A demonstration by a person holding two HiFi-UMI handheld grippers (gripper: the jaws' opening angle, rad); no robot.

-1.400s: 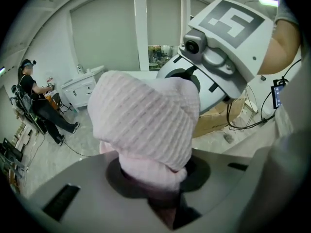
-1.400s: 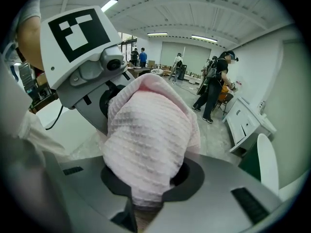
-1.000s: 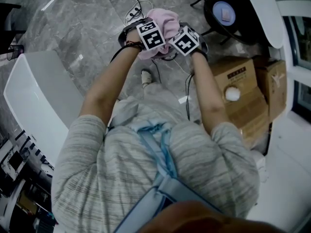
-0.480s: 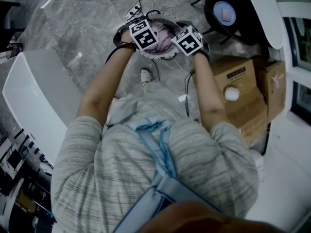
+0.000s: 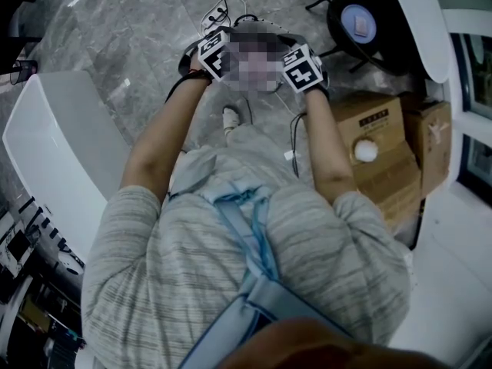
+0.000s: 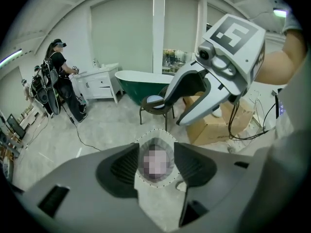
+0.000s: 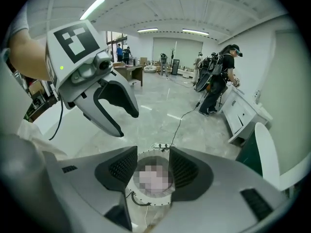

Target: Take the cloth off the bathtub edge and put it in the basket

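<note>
A round white-rimmed basket (image 6: 154, 132) stands on the grey floor right below both grippers, and its rim (image 7: 146, 201) also shows in the right gripper view. A blurred patch covers its inside, pinkish where it shows. My left gripper (image 6: 156, 161) hangs over it, open, with nothing between its pads. My right gripper (image 7: 153, 171) has just been opening its jaws, and nothing is between them. In the head view the left gripper (image 5: 219, 48) and the right gripper (image 5: 301, 64) flank the basket. Each gripper view shows the other gripper, the right one (image 6: 175, 111) and the left one (image 7: 125, 123), with its fingers apart.
A white bathtub (image 5: 54, 152) lies at the left. Cardboard boxes (image 5: 384, 144) and a round stool (image 5: 354, 18) stand at the right. Cables (image 5: 219, 6) run over the floor behind the basket. A green tub (image 6: 138, 79) and a person (image 6: 60, 81) are farther off.
A second ago both grippers held the bunched pink cloth above the basket. Half a second ago it lay in the basket. Both grippers now hang free above it.
</note>
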